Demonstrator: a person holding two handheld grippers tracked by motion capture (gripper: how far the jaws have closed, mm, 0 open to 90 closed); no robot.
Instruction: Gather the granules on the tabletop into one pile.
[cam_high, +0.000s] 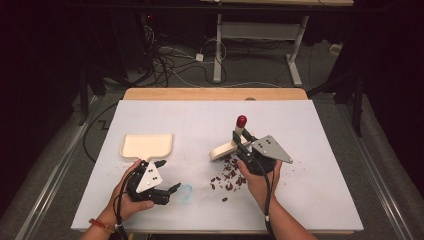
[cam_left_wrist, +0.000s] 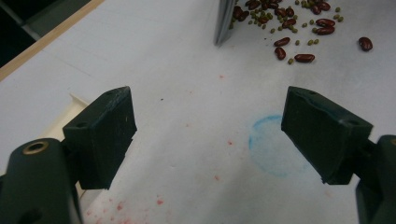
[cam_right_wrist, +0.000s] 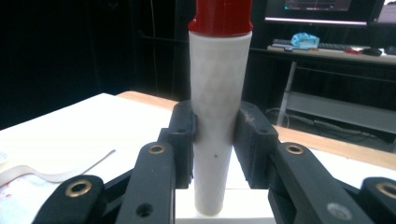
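Counter (cam_high: 310, 150) first: cream dustpan (cam_high: 147, 145) sits left of the spilled beans (cam_high: 227, 177), mouth facing away from them. Right claw (cam_right_wrist: 215, 140) clamped on the brush handle (cam_right_wrist: 217, 93) — head at the pile, ready to sweep. Left claw (cam_left_wrist: 210, 135) wide, empty — likely going for the pan.

The brush handle (cam_right_wrist: 217, 130) looks like matt white plastic with a glossy red cap (cam_right_wrist: 223, 16). Fingers (cam_left_wrist: 105, 133) are matt black plastic. The table (cam_high: 310, 150) wears smooth matt white, wood-edged at twelve o'clock.
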